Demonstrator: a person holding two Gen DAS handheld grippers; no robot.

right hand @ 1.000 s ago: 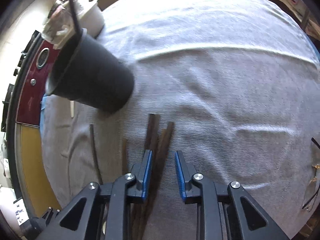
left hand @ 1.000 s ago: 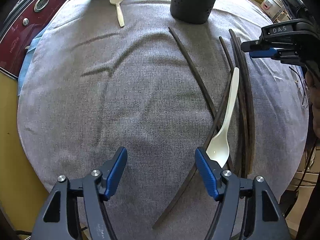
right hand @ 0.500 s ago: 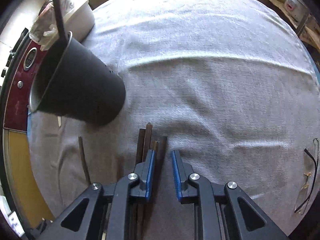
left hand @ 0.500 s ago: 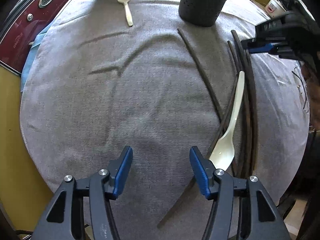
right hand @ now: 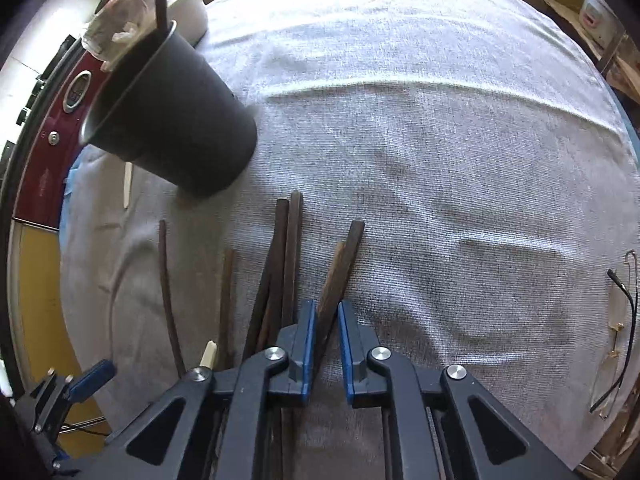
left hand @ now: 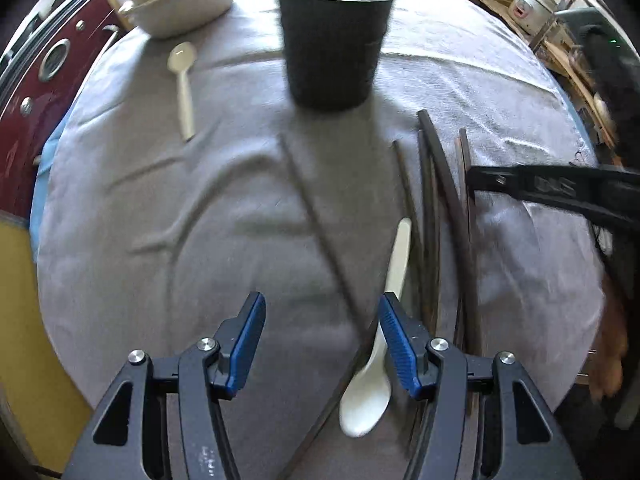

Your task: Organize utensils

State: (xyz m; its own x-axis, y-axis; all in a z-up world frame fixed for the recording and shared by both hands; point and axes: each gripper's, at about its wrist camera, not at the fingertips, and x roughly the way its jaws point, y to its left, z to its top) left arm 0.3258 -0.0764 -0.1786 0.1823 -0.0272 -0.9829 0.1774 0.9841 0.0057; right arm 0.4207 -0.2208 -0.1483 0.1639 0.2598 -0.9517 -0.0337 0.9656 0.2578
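Note:
Several dark chopsticks [left hand: 432, 216] lie on the grey cloth to the right of a black utensil cup [left hand: 334, 44]. A white plastic spoon [left hand: 380, 344] lies among them, bowl toward me. My left gripper [left hand: 320, 340] is open over the cloth, its right finger beside that spoon. A second white spoon [left hand: 184, 80] lies far left. In the right wrist view my right gripper [right hand: 324, 340] hangs over the chopsticks with its jaws narrowly apart around a pair of brown chopsticks [right hand: 340, 272]. The cup [right hand: 172, 128] stands ahead left with one stick in it.
A white bowl [left hand: 180, 4] sits behind the far spoon. A red appliance [left hand: 36, 80] borders the table on the left. Eyeglasses [right hand: 616, 340] lie at the cloth's right edge. A rice cooker [left hand: 532, 0] stands beyond the table at back right.
My left gripper has moved forward toward the cup, the spoon now beside its right finger. My right gripper has come down over the chopsticks and a brown pair now sits between its jaws.

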